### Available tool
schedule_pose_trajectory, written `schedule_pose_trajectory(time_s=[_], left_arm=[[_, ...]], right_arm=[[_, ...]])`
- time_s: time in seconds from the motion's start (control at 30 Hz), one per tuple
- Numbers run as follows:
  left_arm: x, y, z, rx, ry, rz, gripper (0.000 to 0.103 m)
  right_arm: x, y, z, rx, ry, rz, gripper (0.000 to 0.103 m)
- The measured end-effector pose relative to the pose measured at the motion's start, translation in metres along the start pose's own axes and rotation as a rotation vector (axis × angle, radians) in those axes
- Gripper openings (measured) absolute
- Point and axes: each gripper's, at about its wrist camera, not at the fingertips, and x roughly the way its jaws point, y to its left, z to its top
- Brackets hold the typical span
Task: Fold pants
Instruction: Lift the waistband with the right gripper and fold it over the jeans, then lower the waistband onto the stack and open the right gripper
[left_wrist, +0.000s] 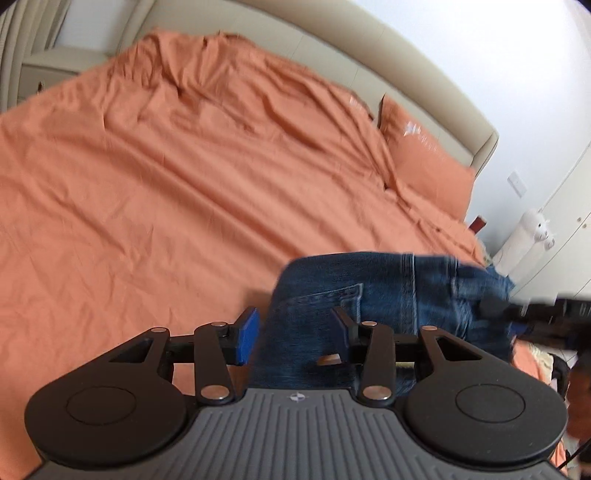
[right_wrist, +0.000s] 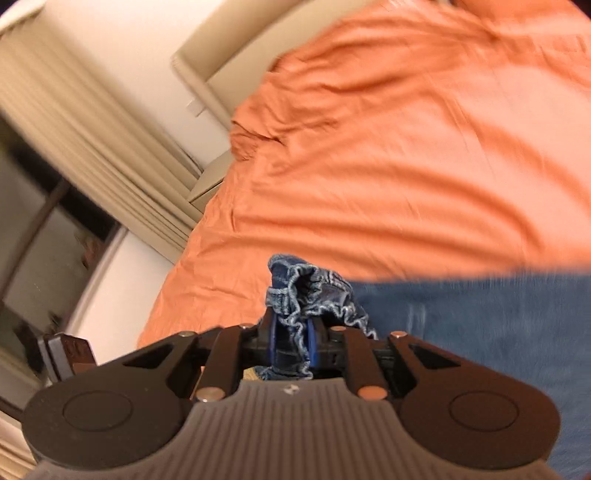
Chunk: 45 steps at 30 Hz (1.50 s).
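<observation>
Blue denim pants (left_wrist: 388, 291) lie bunched at the near right of an orange bed (left_wrist: 184, 184). My left gripper (left_wrist: 295, 332) is open, its blue-padded fingers (left_wrist: 247, 336) spread to either side of a strip of the denim that runs between them. My right gripper (right_wrist: 291, 343) is shut on a bunched, elasticated edge of the pants (right_wrist: 306, 291), with the rest of the denim trailing off to the right (right_wrist: 480, 332). The right gripper also shows at the right edge of the left wrist view (left_wrist: 517, 310), at the pants' far end.
An orange pillow (left_wrist: 424, 158) leans on the beige headboard (left_wrist: 332, 48). A white plush toy (left_wrist: 528, 236) and a wardrobe (left_wrist: 569, 206) stand right of the bed. Curtains (right_wrist: 92, 129) and a window (right_wrist: 44, 240) are on its other side.
</observation>
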Motion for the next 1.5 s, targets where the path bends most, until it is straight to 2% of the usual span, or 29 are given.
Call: schedule_pose_trajectory(time_s=[0.13,0.27,0.47,0.67,0.83,1.1,1.2,1.3,1.4,1.5], left_arm=[[-0.011,-0.014,0.001,0.007,-0.016,-0.014,0.048],[-0.003,-0.031,-0.009,0.047,0.003,-0.033,0.048],[0.031,-0.061,-0.028,0.136,0.062,-0.038,0.045],[0.079,-0.084,-0.045,0.234,0.113,-0.041,0.045],[0.122,-0.087,-0.055,0.253,0.143,-0.040,0.045],[0.177,-0.079,-0.069,0.291,0.218,0.028,0.045],[0.178,-0.076,-0.068,0.277,0.225,0.029,0.045],[0.164,-0.080,-0.066,0.292,0.219,0.046,0.045],[0.134,-0.085,-0.067,0.305,0.192,0.034,0.046],[0.099,-0.093,-0.076,0.346,0.174,0.030,0.046]], right_arm=[[-0.031,0.037,0.034,-0.072,-0.022,-0.064,0.011],[-0.071,0.029,0.051,-0.071,-0.055,-0.140,0.011],[-0.117,-0.044,0.039,0.025,-0.066,-0.218,0.011],[-0.126,-0.145,0.002,0.167,-0.034,-0.277,0.011],[-0.102,-0.218,-0.024,0.243,-0.009,-0.298,0.011],[-0.063,-0.272,-0.044,0.231,0.005,-0.320,0.010],[-0.059,-0.281,-0.051,0.249,-0.006,-0.307,0.010],[-0.062,-0.270,-0.051,0.220,-0.023,-0.323,0.012],[-0.079,-0.254,-0.052,0.188,-0.057,-0.313,0.020],[-0.112,-0.236,-0.067,0.155,-0.120,-0.325,0.022]])
